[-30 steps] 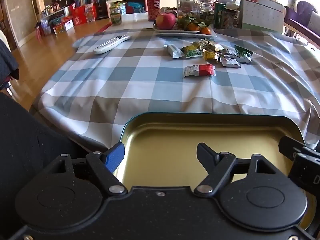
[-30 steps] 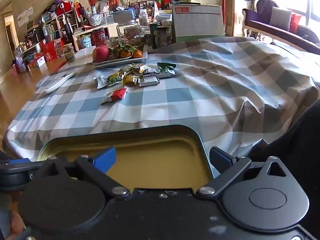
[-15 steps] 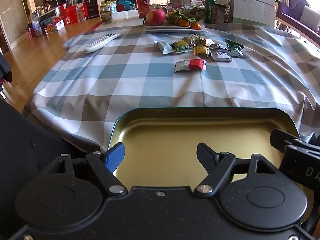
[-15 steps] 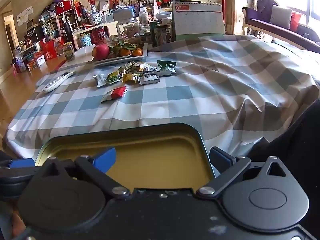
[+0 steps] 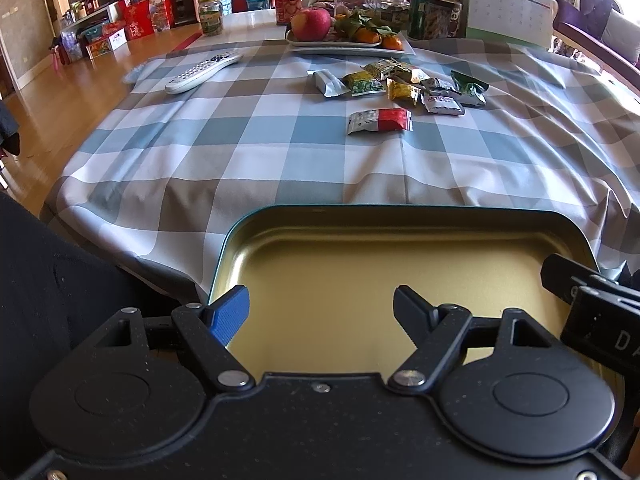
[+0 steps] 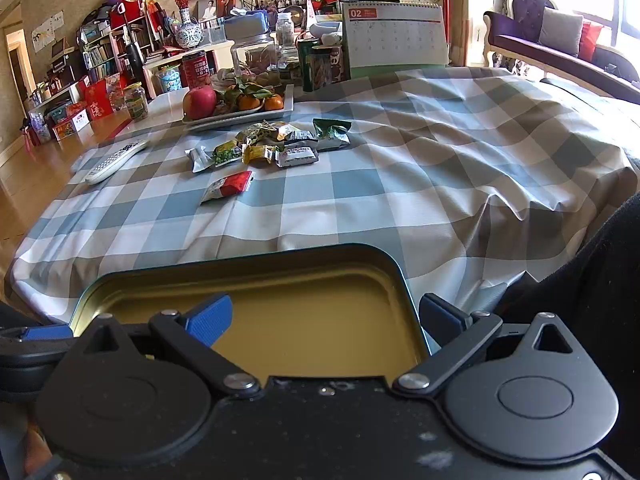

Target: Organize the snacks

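Snack packets (image 5: 400, 84) are scattered mid-table on the checked cloth (image 5: 240, 152), well apart from the gold tin (image 5: 400, 216) at the near edge. Left gripper (image 5: 322, 306) and right gripper (image 6: 324, 314) are held wide open, empty, over the tin.

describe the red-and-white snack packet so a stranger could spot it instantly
On the checked tablecloth, find the cluster of snack packets in front of the fruit plate. The red-and-white packet lies alone, nearer the tin, apart from the cluster's green, yellow and silver wrappers.
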{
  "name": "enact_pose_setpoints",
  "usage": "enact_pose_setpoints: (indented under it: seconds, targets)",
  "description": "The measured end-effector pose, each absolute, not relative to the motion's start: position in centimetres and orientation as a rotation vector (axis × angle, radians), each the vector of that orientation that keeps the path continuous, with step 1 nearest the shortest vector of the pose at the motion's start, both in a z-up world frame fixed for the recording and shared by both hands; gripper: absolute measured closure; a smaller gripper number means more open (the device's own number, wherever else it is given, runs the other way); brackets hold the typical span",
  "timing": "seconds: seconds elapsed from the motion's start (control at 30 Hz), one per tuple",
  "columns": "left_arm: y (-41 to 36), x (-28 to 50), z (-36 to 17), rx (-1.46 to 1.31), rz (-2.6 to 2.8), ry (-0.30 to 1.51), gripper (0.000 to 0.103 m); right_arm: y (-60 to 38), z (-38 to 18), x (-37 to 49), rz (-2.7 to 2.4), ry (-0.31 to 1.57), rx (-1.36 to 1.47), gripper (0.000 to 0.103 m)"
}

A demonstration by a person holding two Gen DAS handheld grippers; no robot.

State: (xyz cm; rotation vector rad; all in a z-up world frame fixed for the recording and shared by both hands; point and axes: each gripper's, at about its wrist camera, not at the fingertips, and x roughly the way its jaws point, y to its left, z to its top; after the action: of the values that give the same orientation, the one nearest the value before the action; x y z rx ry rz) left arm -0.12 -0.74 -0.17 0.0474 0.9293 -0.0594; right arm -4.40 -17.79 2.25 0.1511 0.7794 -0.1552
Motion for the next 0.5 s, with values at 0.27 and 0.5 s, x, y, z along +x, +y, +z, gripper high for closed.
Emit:
enact_pose_setpoints:
  seconds: [0.27,0.5]
  targets:
    - [-0.80,-0.16,-0.27,0.046,-0.059,0.933,0.023,-17.80,2.13,-4.39,-0.156,0.783,0.150,0.000]
    - [-0.88,-0.17,-0.30,0.047,-0.062,0.939,0.023,-17.72,1.98,-4.35,-0.155,0.789,0.146,0.000]
